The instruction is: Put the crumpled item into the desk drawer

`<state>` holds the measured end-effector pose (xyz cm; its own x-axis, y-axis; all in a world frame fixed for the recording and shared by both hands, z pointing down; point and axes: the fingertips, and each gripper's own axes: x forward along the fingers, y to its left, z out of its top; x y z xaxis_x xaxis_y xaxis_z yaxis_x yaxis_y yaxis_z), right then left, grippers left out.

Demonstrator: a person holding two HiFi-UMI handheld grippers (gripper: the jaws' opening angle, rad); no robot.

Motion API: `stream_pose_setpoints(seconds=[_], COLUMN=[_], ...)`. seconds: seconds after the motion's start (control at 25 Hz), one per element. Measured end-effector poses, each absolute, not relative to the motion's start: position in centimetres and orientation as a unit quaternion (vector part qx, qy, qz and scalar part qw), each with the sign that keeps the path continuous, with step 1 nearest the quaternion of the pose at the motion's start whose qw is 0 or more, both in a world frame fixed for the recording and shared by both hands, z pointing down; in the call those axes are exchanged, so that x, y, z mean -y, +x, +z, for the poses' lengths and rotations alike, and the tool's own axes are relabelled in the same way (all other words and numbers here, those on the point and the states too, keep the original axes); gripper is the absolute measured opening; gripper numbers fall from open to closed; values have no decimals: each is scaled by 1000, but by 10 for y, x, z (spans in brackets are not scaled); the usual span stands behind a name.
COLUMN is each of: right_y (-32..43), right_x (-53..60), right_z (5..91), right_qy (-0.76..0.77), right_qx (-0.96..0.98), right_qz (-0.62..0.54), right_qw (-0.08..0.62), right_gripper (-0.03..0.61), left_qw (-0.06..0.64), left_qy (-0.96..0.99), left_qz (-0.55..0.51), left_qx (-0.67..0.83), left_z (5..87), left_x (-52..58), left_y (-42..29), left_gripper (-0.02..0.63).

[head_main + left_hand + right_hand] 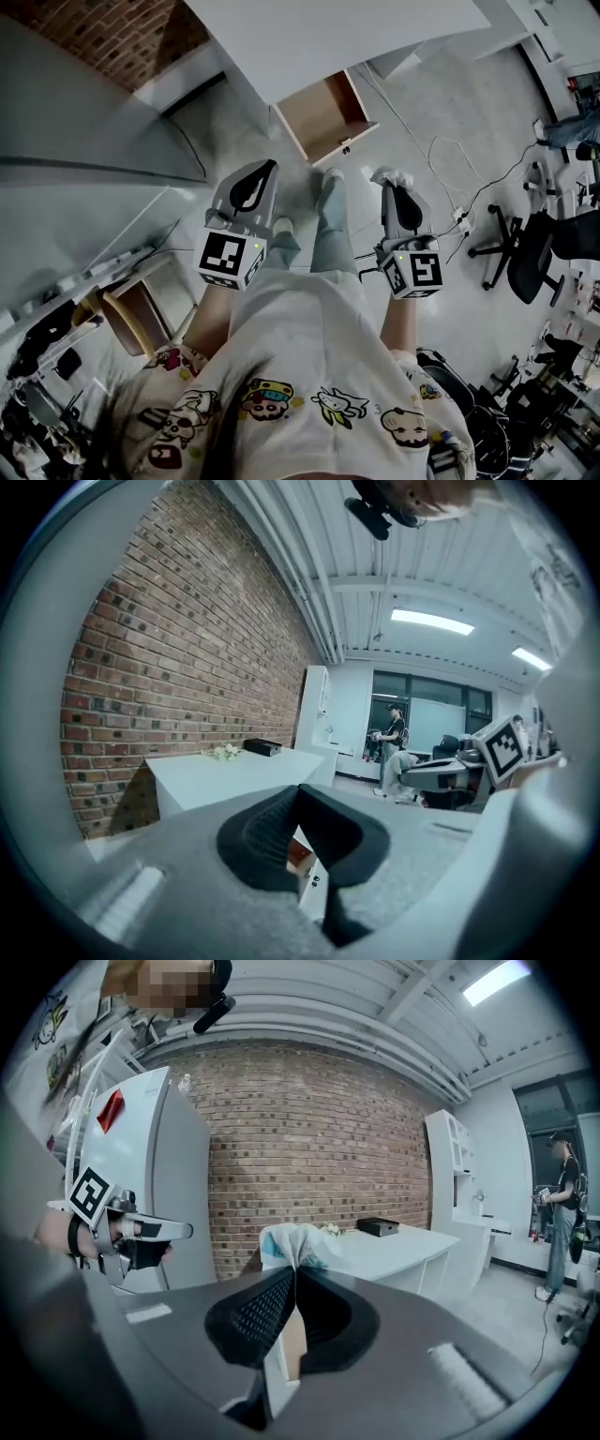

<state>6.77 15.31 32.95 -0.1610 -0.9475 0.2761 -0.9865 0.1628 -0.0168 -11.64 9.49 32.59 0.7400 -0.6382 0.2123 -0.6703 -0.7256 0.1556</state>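
Note:
In the head view the open wooden drawer point(325, 116) juts out from under the white desk point(356, 33). My right gripper point(386, 184) is shut on a white crumpled item point(392, 175), held to the right of the drawer and nearer to me. In the right gripper view the crumpled item point(292, 1243) bunches up out of the pinched tips of the right gripper point(295, 1271). My left gripper point(266, 169) is level with it on the left, shut with nothing in it. In its own view the left gripper point(298, 789) has its pads together, and the drawer's front point(309, 885) shows through the gap below.
Cables point(450, 159) trail over the grey floor right of the drawer, with black office chairs point(525, 253) beyond them. A wooden stool point(131, 314) stands at the left. A brick wall point(309, 1147) backs the desk. A person point(392, 742) stands far off.

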Motion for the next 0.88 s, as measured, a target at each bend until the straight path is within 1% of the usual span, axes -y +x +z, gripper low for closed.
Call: stream_pose_setpoints(seconds=[0.32,0.88], right_y=[94,171], right_x=[-89,65], right_z=[347,342], right_qy=[607,543], right_qx=[780,827], right_qz=[110,106], right_qw=[107,105], right_gripper=[15,15], left_qw=[119,111], left_qy=[910,888], left_qz=[78,80], left_qx=[391,438], left_z=[336,327], left_x=[-41,79], left_y=[-93,-7], left_gripper=[-2,-2])
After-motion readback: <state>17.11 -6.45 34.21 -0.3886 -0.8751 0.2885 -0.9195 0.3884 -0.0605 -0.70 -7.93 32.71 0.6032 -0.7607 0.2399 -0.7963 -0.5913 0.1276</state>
